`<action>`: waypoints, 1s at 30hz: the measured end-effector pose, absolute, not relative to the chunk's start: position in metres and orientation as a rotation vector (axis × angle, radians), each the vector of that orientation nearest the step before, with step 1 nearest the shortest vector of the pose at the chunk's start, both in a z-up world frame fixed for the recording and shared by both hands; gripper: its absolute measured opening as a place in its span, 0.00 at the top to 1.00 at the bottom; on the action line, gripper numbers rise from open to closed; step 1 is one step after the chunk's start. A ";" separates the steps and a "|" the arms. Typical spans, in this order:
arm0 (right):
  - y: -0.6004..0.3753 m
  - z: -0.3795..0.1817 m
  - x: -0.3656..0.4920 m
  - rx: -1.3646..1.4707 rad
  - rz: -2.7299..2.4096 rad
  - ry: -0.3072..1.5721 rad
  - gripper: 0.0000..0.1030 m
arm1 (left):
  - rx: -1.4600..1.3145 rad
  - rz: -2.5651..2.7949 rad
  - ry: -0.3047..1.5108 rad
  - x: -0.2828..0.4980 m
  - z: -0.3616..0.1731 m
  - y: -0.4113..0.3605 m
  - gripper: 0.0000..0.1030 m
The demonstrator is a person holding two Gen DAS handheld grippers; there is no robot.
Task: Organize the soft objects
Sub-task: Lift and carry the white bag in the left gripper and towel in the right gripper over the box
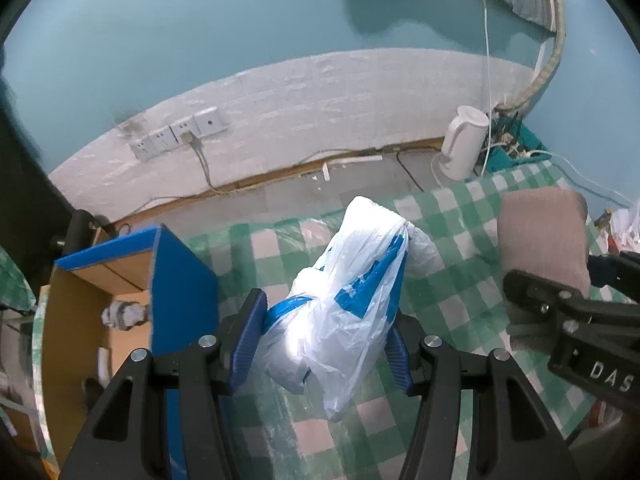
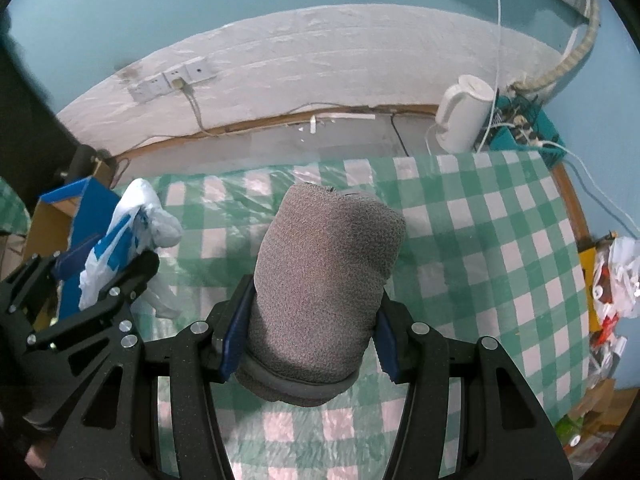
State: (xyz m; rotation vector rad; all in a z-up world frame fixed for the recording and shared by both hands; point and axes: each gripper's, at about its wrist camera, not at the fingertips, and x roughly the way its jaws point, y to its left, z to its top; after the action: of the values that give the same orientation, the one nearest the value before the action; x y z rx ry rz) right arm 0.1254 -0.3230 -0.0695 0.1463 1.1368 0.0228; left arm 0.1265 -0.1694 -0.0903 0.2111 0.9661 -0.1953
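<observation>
- Left gripper point(image 1: 320, 344): clenched on a white-and-blue plastic bag point(image 1: 352, 300), blue pads pressing both sides of the bundle just below its knotted middle.
- Bag held above the checked tablecloth point(image 1: 460, 240), near the left edge of the desk, just beside an open blue cardboard box point(image 1: 180, 280); loose tail hanging down toward the cloth, whether touching it cannot be told.
- Right gripper point(image 2: 308, 344): clamped around a rolled grey knit cloth point(image 2: 324, 276), pads squeezing its lower third, darker folded rim bulging out beneath the jaws.
- Roll held over the middle of the desk, pointing toward the far edge; seen from the left wrist as a pinkish-grey bundle to the right of the bag.
- Box interior showing brown walls and a small pale item low down; otherwise much room left, by the look of it.
- White kettle point(image 2: 464, 116) and a teal basket of cables point(image 2: 524, 132) at the far right corner, well apart from both loads.
- Likely handling, bag: very light, slippery film, shapeless, prone to slide out of a loose pinch; best taken at the knot or the dense gathered part, as now.
- Likely handling, roll: light, soft, springy, grippy knit; apt to unroll if held by one layer, so best squeezed across the whole roll near mid-length.
- Neither thing fragile; firm closing harmless to both.
</observation>
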 end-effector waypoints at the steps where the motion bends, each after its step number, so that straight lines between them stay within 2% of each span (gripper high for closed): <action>1: -0.322 -0.066 0.123 0.141 0.029 1.130 0.48 | 0.209 -0.191 0.958 0.124 -0.086 -0.168 0.45; 12: -0.307 -0.039 0.100 0.114 0.089 1.080 0.48 | 0.186 -0.158 0.906 0.100 -0.051 -0.155 0.45; 30: -0.269 -0.027 0.089 0.057 0.190 1.050 0.48 | 0.117 -0.054 0.918 0.072 -0.041 -0.101 0.45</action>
State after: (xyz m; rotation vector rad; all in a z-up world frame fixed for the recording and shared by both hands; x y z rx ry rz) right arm 0.0886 -0.2691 -0.0274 0.0572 1.0497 0.1899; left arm 0.0719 -0.1006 -0.0414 0.1173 0.9176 -0.0535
